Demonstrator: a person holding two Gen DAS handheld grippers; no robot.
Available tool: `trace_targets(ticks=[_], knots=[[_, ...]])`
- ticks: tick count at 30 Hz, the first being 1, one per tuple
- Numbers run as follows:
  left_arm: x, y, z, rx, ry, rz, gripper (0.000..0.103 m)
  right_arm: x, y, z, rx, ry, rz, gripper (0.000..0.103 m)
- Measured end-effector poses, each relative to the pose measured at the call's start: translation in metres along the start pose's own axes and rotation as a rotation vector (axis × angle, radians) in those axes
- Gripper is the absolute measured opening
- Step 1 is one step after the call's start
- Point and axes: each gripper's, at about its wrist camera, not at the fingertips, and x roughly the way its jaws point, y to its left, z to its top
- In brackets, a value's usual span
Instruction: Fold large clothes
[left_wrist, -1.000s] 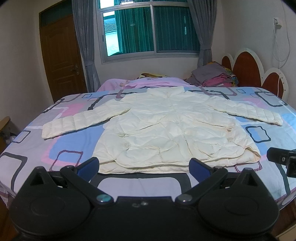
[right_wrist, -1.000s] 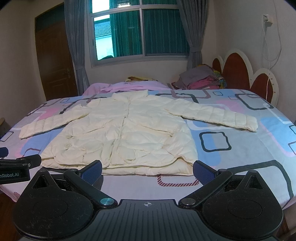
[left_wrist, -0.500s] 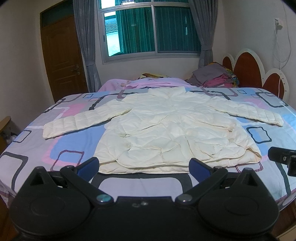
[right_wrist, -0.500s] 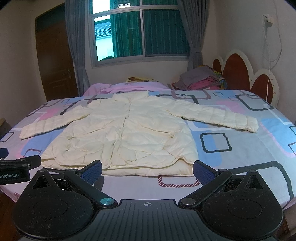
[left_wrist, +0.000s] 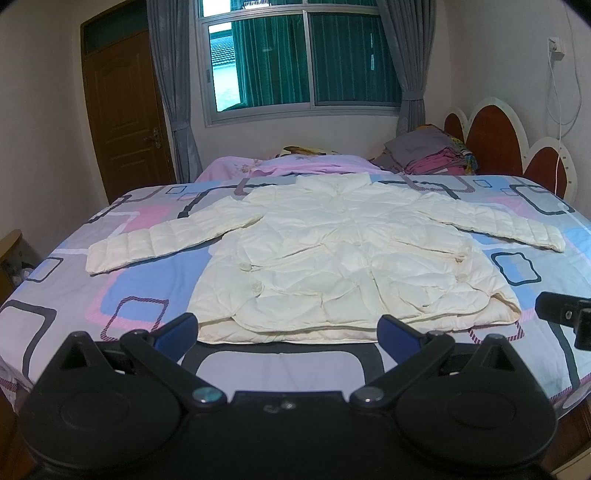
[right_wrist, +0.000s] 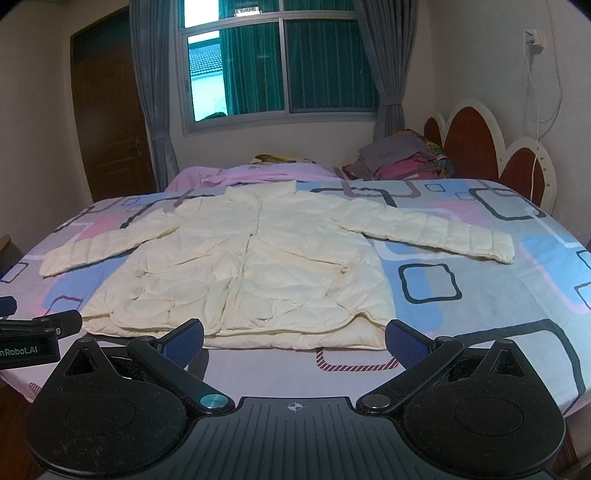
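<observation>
A cream padded jacket (left_wrist: 332, 258) lies flat on the bed, front up, collar toward the window, both sleeves spread out to the sides. It also shows in the right wrist view (right_wrist: 251, 273). My left gripper (left_wrist: 288, 332) is open and empty, hovering just short of the jacket's hem. My right gripper (right_wrist: 295, 339) is open and empty, also just short of the hem, toward its right half. Each gripper shows at the edge of the other's view.
The bed (left_wrist: 110, 295) has a patterned sheet of blue, pink and grey squares. A pile of folded clothes (left_wrist: 428, 155) sits at the far right by the wooden headboard (left_wrist: 491, 140). A pink quilt (left_wrist: 295, 164) lies at the far side. A door (left_wrist: 125, 110) stands at left.
Both views have risen and tilted very slightly; the jacket has not moved and both grippers stay open.
</observation>
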Motion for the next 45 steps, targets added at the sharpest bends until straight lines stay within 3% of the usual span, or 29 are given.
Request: trace_targets(ticks=[16,22,28,31,35,38,45], knots=[[-0.006,-0.003,0.001,0.023,-0.058,0.004,0.103,0.006,-0.006,0.008,0.018,-0.016,-0.037,0.103],[0.012,0.01,0.007,-0.017,-0.046,-0.068,0.103,0.019,-0.019,0.018,0.067,-0.051,-0.062,0.103],[0.035,0.018,0.021,-0.039,-0.074,-0.113,0.103,0.042,-0.029,0.036,0.092,-0.084,-0.124,0.103],[0.053,0.019,0.031,-0.043,-0.093,-0.093,0.103,0.058,-0.034,0.046,0.104,-0.098,-0.15,0.103],[0.084,0.024,0.049,-0.055,-0.072,-0.152,0.103,0.078,-0.04,0.061,0.131,-0.133,-0.165,0.103],[0.109,0.022,0.064,-0.035,-0.067,-0.134,0.103,0.092,-0.047,0.076,0.173,-0.164,-0.176,0.103],[0.151,0.035,0.096,-0.001,-0.112,-0.195,0.103,0.12,-0.073,0.107,0.264,-0.215,-0.256,0.103]])
